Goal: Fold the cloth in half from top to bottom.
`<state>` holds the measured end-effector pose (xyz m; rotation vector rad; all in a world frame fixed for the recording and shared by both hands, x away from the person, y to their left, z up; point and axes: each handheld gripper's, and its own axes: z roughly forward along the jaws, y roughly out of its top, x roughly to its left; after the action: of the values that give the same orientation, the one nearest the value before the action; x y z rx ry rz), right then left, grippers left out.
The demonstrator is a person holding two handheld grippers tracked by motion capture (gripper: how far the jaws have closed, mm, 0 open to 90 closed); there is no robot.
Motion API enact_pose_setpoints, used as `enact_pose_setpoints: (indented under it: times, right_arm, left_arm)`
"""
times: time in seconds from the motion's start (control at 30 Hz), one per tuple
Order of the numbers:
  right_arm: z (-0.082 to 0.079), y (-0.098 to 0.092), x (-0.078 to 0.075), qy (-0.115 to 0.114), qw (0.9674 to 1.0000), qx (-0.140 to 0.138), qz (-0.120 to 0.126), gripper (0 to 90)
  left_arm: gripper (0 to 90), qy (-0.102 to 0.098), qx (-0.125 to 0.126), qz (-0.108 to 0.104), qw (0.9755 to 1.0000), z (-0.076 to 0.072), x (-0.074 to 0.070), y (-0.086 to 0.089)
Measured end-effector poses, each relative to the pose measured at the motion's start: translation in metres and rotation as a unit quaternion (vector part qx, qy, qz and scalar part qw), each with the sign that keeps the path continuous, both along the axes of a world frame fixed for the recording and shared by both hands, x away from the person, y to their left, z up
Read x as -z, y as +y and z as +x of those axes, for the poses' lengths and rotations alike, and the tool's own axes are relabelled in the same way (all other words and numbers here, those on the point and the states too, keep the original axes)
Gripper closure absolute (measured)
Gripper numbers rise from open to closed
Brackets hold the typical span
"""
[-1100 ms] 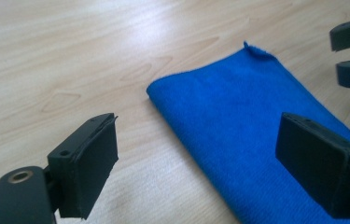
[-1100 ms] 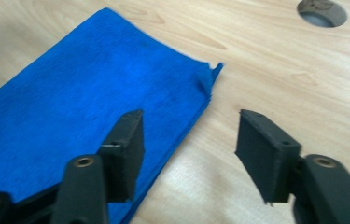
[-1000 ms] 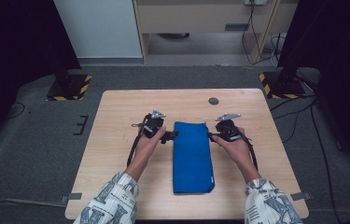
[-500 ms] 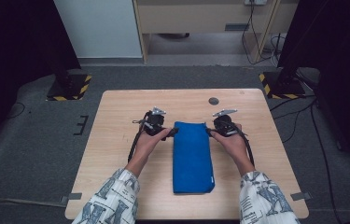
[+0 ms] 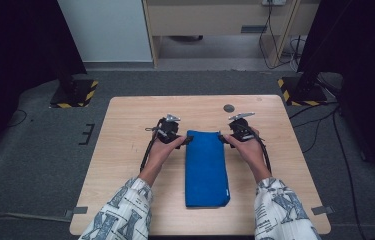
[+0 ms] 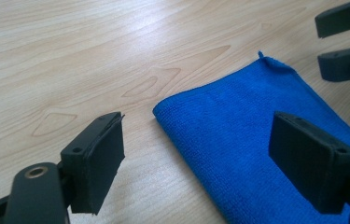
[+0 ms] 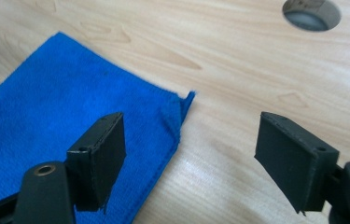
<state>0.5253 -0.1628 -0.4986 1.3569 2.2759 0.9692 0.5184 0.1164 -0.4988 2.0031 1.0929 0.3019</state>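
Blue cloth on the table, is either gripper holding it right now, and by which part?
Neither. Both the left gripper and right gripper stand open at the blue cloth.

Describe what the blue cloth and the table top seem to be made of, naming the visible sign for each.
Blue cloth: probably microfibre or a similar soft textile, matt, with fine nubbly weave, stitched hem and a limp curled corner. Table top: pale wood or wood-look laminate, smooth with slight sheen; grain lines and light reflections show, though printed grain cannot be ruled out.

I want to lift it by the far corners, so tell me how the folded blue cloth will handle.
The blue cloth looks like soft, fuzzy microfibre lying flat, so it would probably droop and unfold if lifted by the corners. Its far corner curls up, hinting it is thin and light. Pushed, it would likely bunch on the wooden table rather than slide.
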Motion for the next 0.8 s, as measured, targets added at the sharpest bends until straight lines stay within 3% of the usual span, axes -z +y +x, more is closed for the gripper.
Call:
enact_pose_setpoints:
  times: [0.37, 0.57, 0.8]
  right_arm:
    - [0.003, -0.008, 0.003, -0.005, 1.0, -0.002, 0.002, 49.4]
    - [0.005, -0.008, 0.004, -0.002, 0.9997, -0.001, 0.026, 48.2]
    - [0.009, 0.0, 0.009, 0.003, 0.9997, -0.003, 0.023, 45.9]
  left_arm:
    - [22.7, 0.0, -0.008, 0.006, 0.9999, 0.006, 0.007, -0.006]
    - [24.9, -0.004, -0.015, 0.029, 0.9995, 0.01, 0.016, -0.009]
    - [27.5, -0.003, -0.021, 0.051, 0.9985, 0.014, 0.025, -0.013]
